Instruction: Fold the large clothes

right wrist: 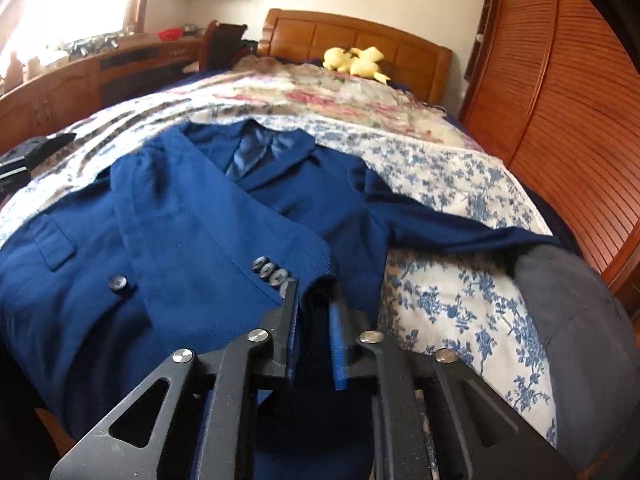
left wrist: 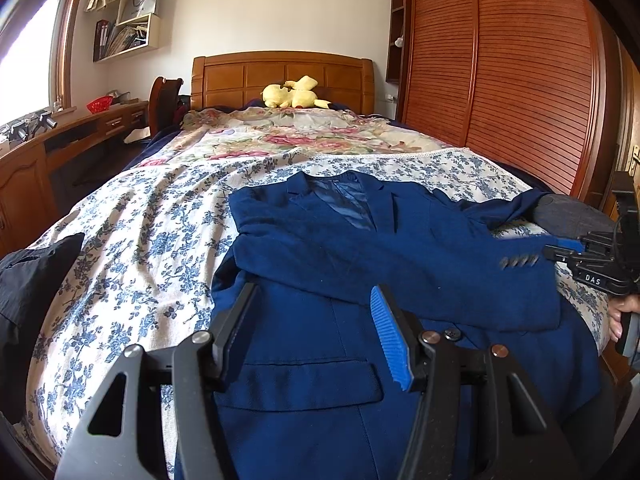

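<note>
While I watch: blue blazer point(left wrist: 320, 360) lies on bed point(left wrist: 132, 240).
Left tool point(left wrist: 316, 332): gaping wide, holding nothing.
Right tool point(right wrist: 316, 304): narrowed around sleeve cuff point(right wrist: 316, 276); contact hidden from me.

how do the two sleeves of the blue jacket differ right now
The left sleeve is folded across the jacket's front, while the right sleeve lies stretched out sideways over the floral sheet. The left sleeve's buttoned cuff sits between the fingers of the right gripper; the right sleeve is not held, and its cuff end is hidden by a grey cushion. Both are the same blue cloth.
</note>
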